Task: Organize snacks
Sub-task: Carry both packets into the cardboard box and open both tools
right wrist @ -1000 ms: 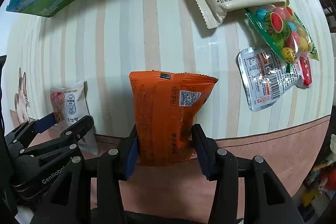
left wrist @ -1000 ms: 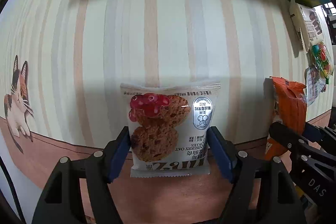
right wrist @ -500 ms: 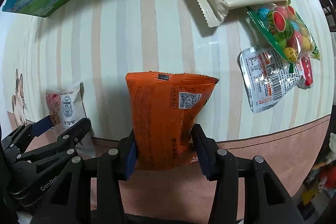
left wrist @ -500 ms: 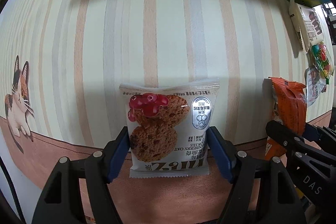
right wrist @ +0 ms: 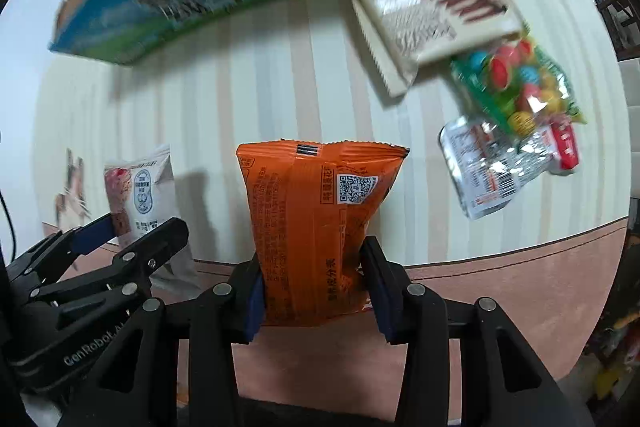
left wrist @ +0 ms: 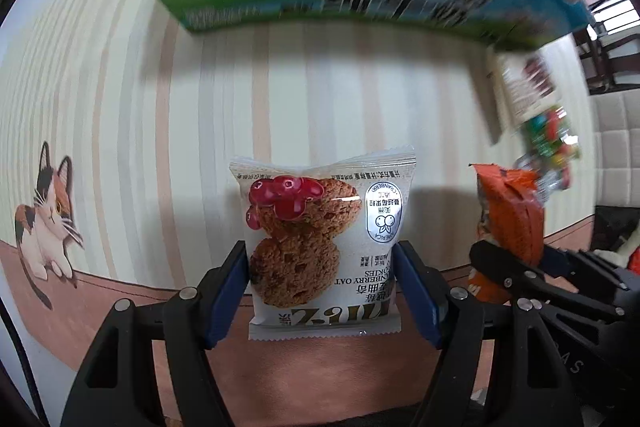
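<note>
Meanwhile the left claw (left wrist: 323,291) pinches a cookie packet (left wrist: 322,243), the closing right claw (right wrist: 316,291) an orange packet (right wrist: 316,227).

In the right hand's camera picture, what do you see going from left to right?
cat picture → cookie packet → orange snack bag → silver packet
</note>
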`<state>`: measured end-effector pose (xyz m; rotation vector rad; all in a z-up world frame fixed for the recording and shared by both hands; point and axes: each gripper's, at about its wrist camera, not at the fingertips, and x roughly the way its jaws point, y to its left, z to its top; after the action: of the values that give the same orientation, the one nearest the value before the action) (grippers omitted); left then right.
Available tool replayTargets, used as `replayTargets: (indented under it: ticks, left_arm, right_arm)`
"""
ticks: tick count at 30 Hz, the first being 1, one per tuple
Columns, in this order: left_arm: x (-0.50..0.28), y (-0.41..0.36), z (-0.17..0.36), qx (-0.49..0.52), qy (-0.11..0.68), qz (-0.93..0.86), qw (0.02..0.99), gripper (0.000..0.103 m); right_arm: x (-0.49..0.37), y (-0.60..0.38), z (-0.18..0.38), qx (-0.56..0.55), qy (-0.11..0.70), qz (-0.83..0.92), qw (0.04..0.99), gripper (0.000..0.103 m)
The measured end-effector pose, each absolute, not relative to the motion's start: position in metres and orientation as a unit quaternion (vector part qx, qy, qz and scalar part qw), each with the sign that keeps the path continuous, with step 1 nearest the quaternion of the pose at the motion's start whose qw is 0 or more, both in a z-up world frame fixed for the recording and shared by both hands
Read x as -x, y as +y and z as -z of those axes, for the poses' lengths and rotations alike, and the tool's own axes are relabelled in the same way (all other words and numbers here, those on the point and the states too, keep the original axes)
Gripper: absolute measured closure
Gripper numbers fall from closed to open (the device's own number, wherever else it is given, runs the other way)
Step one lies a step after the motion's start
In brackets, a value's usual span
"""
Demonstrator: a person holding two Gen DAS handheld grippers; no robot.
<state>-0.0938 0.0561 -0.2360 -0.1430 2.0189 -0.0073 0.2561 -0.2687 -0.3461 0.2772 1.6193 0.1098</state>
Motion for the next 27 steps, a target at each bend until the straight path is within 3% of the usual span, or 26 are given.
replayTargets:
  ticks: [9, 13, 19, 27]
  left_arm:
    - [-0.006, 0.056, 0.166, 0.086, 0.790, 0.037, 0.606, 0.033]
    - [-0.066, 0.063, 0.159, 0.064, 0.768, 0.028, 0.636, 0.033]
    - [-0.150, 0.084, 0.197, 0.015, 0.764, -0.006, 0.645, 0.033]
    - [-0.205, 0.113, 0.269, -0.008, 0.810, -0.040, 0.585, 0.033]
  right_arm:
    - [-0.306, -0.308, 0.245, -0.153, 0.649, -0.066, 0.742, 0.057]
    - [-0.356, -0.319, 0.208, -0.137, 0.615, -0.056, 0.774, 0.057]
    - [-0.452, -0.323, 0.191, -0.079, 0.594, -0.026, 0.800, 0.057]
    - [-0.554, -0.322, 0.234, -0.055, 0.631, -0.004, 0.774, 0.056]
